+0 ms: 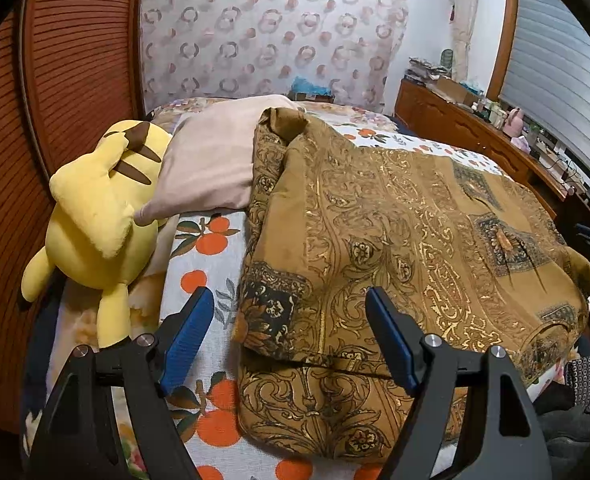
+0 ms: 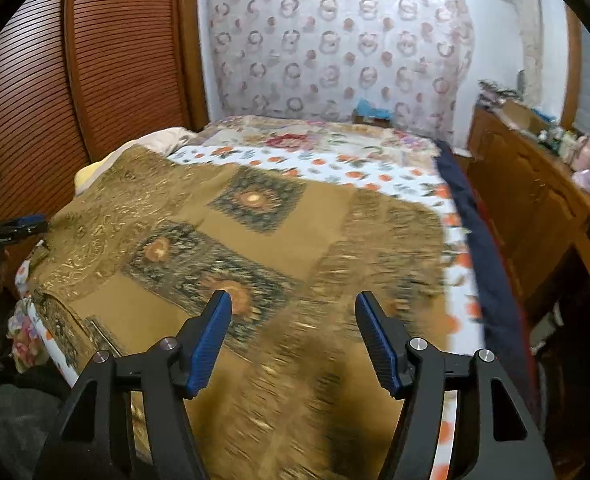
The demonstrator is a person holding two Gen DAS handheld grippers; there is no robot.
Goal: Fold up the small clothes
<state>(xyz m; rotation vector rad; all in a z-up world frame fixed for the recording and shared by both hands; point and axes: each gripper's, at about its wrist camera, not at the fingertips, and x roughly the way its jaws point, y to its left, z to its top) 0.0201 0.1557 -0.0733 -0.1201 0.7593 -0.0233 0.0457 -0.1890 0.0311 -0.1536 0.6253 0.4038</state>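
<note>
My left gripper (image 1: 287, 334) and right gripper (image 2: 293, 338) are both hovering released over the brown gold-patterned garment (image 1: 395, 240), which is lying folded on the orange-printed bedsheet (image 1: 211, 256), ready for regripping.

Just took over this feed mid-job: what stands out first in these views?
A brown gold-patterned garment lies spread across the bed, filling both views. A yellow plush toy lies at the bed's left edge by a pink pillow. Both the left gripper and right gripper hover over the cloth, jaws open and empty.
</note>
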